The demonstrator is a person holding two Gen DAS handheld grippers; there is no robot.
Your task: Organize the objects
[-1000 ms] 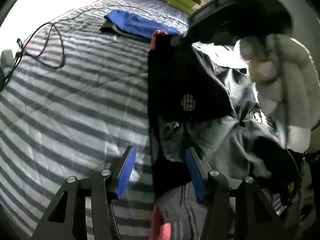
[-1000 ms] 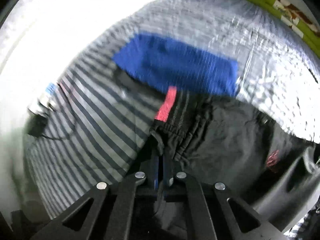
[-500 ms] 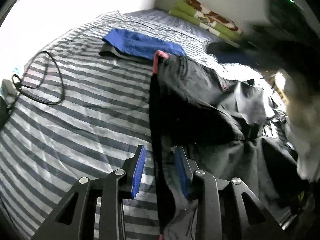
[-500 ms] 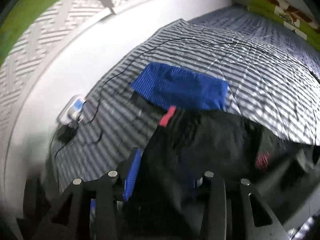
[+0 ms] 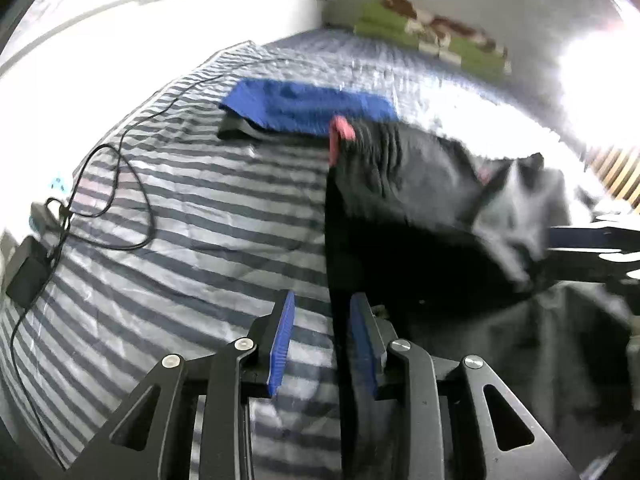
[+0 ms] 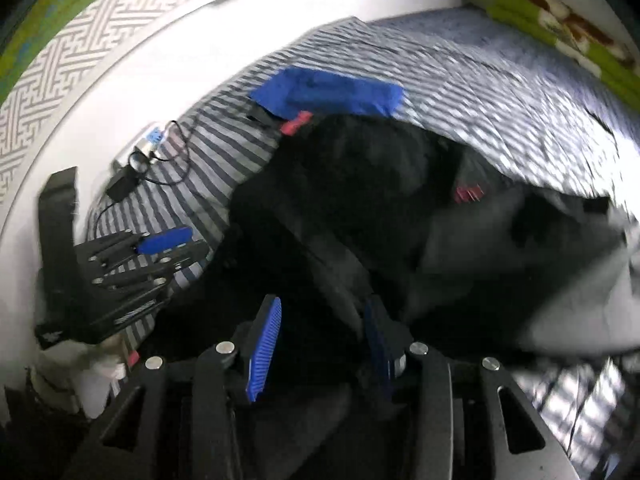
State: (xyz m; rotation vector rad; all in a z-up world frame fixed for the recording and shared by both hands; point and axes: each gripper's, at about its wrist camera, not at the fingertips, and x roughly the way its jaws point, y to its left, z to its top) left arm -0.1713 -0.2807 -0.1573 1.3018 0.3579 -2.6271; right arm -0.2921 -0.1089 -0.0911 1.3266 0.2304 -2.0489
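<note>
My left tool (image 5: 322,334) stands partly apart; the black shorts' (image 5: 400,208) edge hangs between its ribbed blue pads, touching the right one. My right tool (image 6: 320,340) gapes over crumpled dark fabric. The shorts sprawl across the striped bed (image 5: 192,216), nearer than folded blue cloth (image 5: 308,108).

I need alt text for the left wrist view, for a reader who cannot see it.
A black garment with a pink trim lies on a striped bedsheet, its edge between the blue pads of the left tool. Behind lies a folded blue cloth; a black cable lies left.
</note>
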